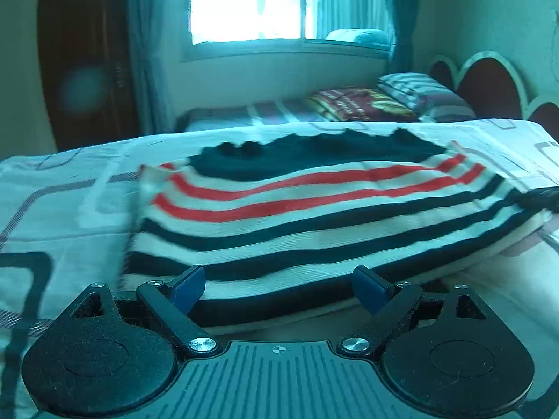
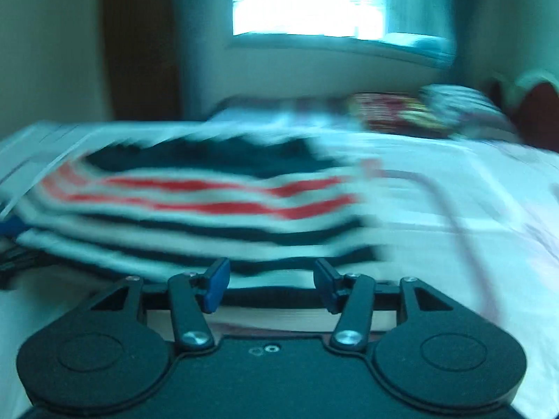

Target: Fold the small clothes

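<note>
Behind the bed [image 1: 63, 209] with its patterned sheet stand a bright window [image 1: 244, 3] and pillows [image 1: 419, 94]. On the sheet lies a striped sweater [image 1: 297, 206], spread flat, its near hem towards both tongs. I judge the folding is hardly begun. Left tongs [image 1: 279, 288] stand wide apart, empty. Right tongs [image 2: 272, 284] are half apart over the hem, clamping nothing.
</note>
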### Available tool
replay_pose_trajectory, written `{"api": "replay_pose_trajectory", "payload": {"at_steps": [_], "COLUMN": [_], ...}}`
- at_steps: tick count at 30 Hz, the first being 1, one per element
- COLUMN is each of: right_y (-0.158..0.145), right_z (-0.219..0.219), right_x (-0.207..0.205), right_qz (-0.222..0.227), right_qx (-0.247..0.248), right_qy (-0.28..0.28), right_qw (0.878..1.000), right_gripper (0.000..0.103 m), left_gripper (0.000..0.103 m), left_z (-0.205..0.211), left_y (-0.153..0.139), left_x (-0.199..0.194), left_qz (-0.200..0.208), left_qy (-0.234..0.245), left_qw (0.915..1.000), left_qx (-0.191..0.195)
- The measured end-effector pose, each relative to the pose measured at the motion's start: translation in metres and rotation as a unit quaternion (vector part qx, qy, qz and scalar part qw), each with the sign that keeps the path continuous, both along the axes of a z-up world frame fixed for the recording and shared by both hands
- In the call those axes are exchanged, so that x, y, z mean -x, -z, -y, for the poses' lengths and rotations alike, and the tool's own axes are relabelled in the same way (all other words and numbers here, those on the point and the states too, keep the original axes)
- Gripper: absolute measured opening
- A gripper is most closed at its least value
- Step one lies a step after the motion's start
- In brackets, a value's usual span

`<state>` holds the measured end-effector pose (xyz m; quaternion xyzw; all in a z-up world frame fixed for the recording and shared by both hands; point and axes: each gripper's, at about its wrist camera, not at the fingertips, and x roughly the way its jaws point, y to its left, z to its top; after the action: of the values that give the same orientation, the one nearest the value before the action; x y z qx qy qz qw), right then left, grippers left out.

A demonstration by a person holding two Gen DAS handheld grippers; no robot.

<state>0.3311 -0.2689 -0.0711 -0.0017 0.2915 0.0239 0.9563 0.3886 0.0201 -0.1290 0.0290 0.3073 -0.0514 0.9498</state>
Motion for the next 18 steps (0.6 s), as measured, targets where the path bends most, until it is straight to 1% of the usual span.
{"api": "replay_pose_trajectory", "payload": {"at_steps": [1, 2, 4, 5, 6, 7, 8, 10, 13, 16, 17, 18], "right_y": [0.0, 0.003, 0.008, 0.01, 0.012, 0.014, 0.016, 0.017, 0.013, 0.021, 0.024, 0.025], "right_z": [0.012, 0.022, 0.035, 0.039, 0.039, 0.039, 0.038, 0.037, 0.042, 0.044, 0.043, 0.041], "right_x": [0.0, -0.004, -0.011, -0.013, -0.015, -0.018, -0.02, -0.02, -0.005, 0.004, 0.005, 0.005], "right_qz": [0.0, -0.01, -0.031, -0.035, -0.04, -0.048, -0.053, -0.056, -0.048, -0.057, -0.058, -0.051], "right_qx": [-0.002, -0.006, -0.026, -0.034, -0.035, -0.032, -0.029, -0.019, -0.019, -0.013, -0.01, -0.006], "right_qy": [0.018, 0.026, 0.024, 0.016, 0.007, -0.001, -0.008, -0.018, -0.023, -0.02, -0.018, -0.013], "right_qw": [1.0, 1.0, 0.999, 0.999, 0.999, 0.998, 0.998, 0.998, 0.998, 0.998, 0.998, 0.999], "right_gripper": [0.052, 0.053, 0.051, 0.046, 0.035, 0.027, 0.024, 0.008, 0.006, 0.006, 0.006, 0.009], "left_gripper": [0.09, 0.09, 0.09, 0.09, 0.09, 0.09, 0.09, 0.09, 0.09, 0.09, 0.09, 0.09], "left_z": [-0.006, -0.011, -0.016, -0.016, -0.014, -0.013, -0.011, -0.009, -0.011, -0.016, -0.016, -0.015], "left_y": [0.001, 0.002, 0.004, 0.004, 0.004, 0.004, 0.004, 0.006, 0.007, 0.008, 0.008, 0.007], "left_x": [-0.001, -0.003, -0.005, -0.006, -0.006, -0.007, -0.009, -0.012, -0.012, -0.011, -0.01, -0.009], "left_qz": [-0.004, -0.007, -0.011, -0.011, -0.01, -0.01, -0.011, -0.017, -0.02, -0.024, -0.024, -0.022], "left_qy": [-0.006, -0.011, -0.014, -0.014, -0.012, -0.008, -0.004, -0.004, -0.001, -0.001, 0.0, 0.0], "left_qw": [1.0, 0.9999, 0.9998, 0.9997, 0.9998, 0.9998, 0.9999, 0.9998, 0.9998, 0.9997, 0.9997, 0.9997], "left_qx": [0.004, 0.007, 0.014, 0.014, 0.013, 0.013, 0.012, 0.01, 0.009, 0.009, 0.008, 0.006]}}
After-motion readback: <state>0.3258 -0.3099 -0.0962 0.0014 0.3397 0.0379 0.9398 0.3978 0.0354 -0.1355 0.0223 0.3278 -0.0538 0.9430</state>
